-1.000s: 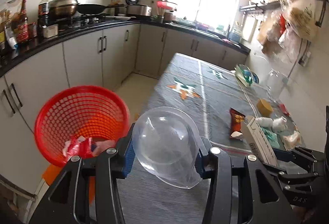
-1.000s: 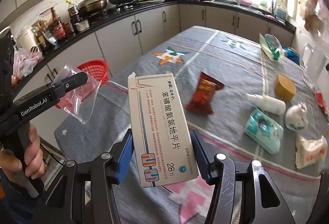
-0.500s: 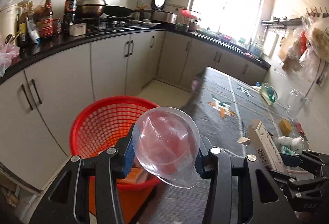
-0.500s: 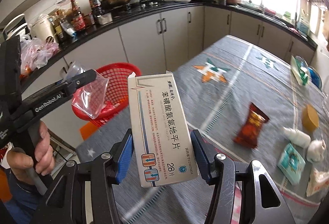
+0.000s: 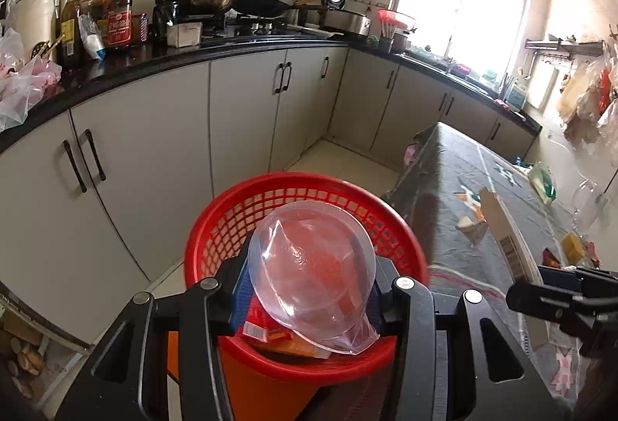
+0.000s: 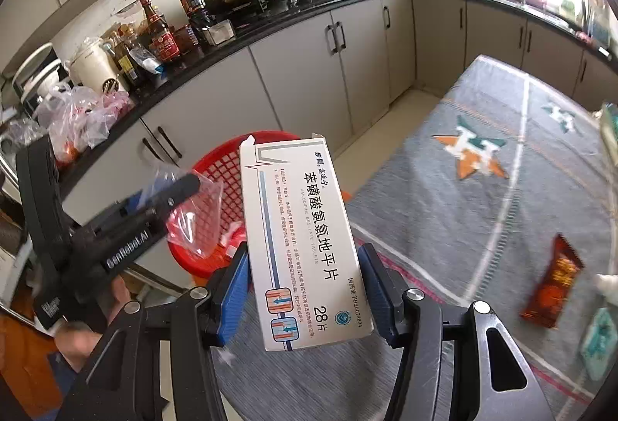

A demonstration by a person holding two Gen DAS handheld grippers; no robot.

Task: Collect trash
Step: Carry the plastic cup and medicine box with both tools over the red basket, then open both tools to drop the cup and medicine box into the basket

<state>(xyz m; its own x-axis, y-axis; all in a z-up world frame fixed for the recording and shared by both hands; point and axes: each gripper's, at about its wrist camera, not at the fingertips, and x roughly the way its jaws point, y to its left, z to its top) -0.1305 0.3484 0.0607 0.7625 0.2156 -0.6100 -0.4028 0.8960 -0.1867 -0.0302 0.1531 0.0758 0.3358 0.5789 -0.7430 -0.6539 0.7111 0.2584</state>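
We grip a clear plastic bag (image 5: pixel 313 278) in our left tongs (image 5: pixel 309 289) above the red basket (image 5: pixel 216 228), while our right tongs (image 6: pixel 303 289) clamp a white medicine box (image 6: pixel 301 239) near the desk (image 6: pixel 483 228) edge.

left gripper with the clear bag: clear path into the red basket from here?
Probably yes. The left gripper holds the clear plastic bag right above the open mouth of the red basket, with nothing between them. The right gripper and its medicine box sit off to the side.
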